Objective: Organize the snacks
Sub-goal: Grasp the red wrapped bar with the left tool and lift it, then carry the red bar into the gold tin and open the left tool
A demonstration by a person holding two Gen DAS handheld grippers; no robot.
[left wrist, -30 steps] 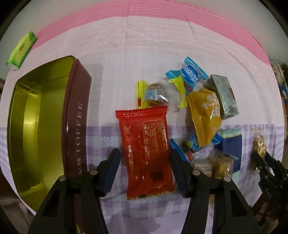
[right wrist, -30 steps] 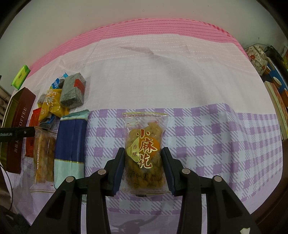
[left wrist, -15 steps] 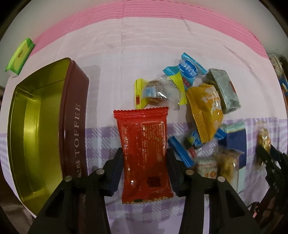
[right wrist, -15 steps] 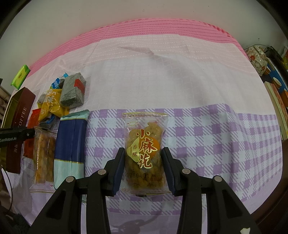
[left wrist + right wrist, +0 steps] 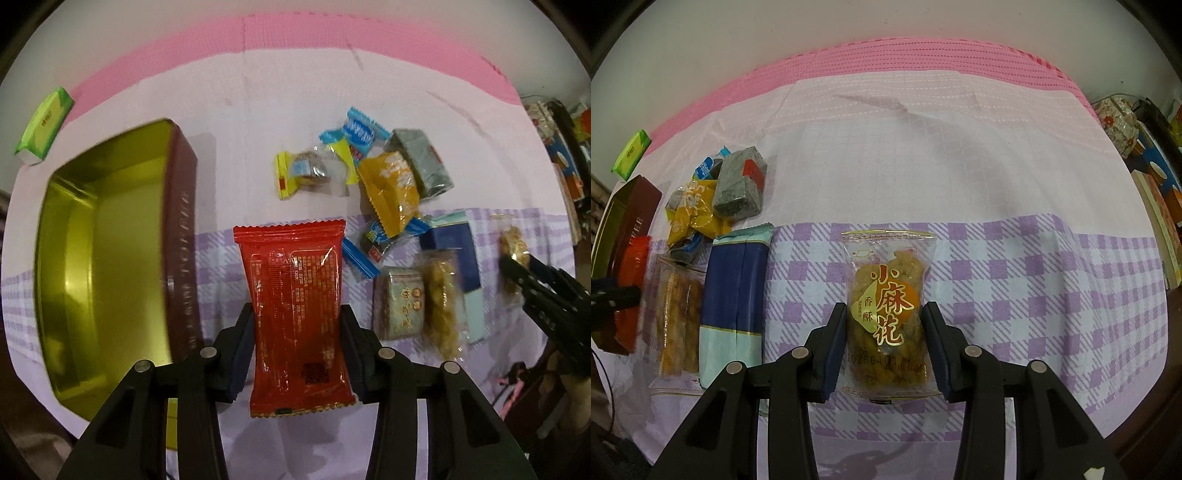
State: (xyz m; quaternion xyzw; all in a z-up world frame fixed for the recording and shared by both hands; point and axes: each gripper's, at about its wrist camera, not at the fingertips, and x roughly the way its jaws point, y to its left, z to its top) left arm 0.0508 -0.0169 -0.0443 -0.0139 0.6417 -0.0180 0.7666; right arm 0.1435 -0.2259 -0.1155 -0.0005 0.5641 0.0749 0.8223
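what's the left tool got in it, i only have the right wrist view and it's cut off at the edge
observer: The left tool is clamped on a red packet, with its pads on the two long sides.
operator: is the toffee tin open
observer: Yes, it has no lid on, and no snack shows in its gold inside.
operator: anything hidden behind the clear pack of twists
observer: A pale square packet lies flat right beside it, on the red packet's side.
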